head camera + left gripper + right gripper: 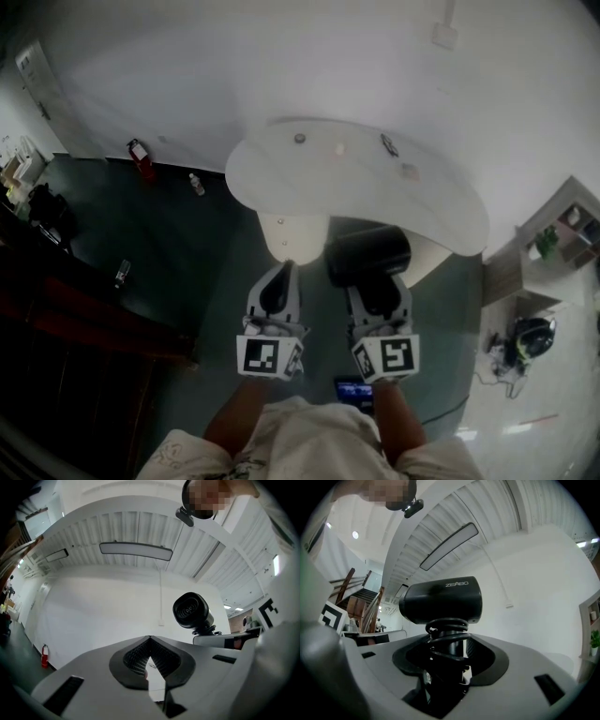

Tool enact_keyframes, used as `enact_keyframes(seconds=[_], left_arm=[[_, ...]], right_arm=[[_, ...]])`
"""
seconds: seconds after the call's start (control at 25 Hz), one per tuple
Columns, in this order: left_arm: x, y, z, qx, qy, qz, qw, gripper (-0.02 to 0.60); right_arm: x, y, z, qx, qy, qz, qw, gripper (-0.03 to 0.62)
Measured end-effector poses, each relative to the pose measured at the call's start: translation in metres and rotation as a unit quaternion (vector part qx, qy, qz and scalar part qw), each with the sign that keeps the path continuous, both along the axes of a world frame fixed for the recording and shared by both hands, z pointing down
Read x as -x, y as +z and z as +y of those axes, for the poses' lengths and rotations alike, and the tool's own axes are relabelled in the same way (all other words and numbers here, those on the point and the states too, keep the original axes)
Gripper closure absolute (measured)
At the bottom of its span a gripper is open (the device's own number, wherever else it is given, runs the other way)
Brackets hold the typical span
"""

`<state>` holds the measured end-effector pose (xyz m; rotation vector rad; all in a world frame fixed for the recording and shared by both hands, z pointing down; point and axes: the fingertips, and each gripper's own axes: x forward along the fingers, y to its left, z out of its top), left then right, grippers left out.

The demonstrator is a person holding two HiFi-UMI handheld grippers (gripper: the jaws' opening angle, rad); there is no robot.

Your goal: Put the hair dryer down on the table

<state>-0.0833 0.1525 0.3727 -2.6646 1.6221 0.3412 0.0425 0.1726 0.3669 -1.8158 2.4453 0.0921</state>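
Grips the dryer (440, 599) by its cord-wrapped handle in the right tongs (445, 667), jaws partly apart and pressed on it. Holds it upright in the air, barrel close to the near edge of the bench (356, 187), not resting on it. Shows the left tongs (150, 641) pinched together, tips touching, empty

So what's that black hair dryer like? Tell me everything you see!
Matte black, plastic-looking hair dryer: short fat barrel with pale lettering, cord coiled round the handle. It stands upright, its handle clamped in the right gripper, in the air by the edge of the white curved table, not resting on it.
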Motion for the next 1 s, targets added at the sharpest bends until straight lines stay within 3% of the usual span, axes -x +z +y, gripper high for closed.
enact_keyframes(seconds=[0.64, 1.0], left_arm=[[0.047, -0.005, -0.106, -0.011, 0.006, -0.002, 0.9999, 0.584], [0.028, 0.009, -0.16, 0.002, 0.001, -0.011, 0.9999, 0.584]], right_arm=[[0.041, 0.004, -0.105, -0.001, 0.012, -0.015, 1.0, 0.365], [0.026, 0.019, -0.162, 0.009, 0.003, -0.013, 1.0, 0.365]])
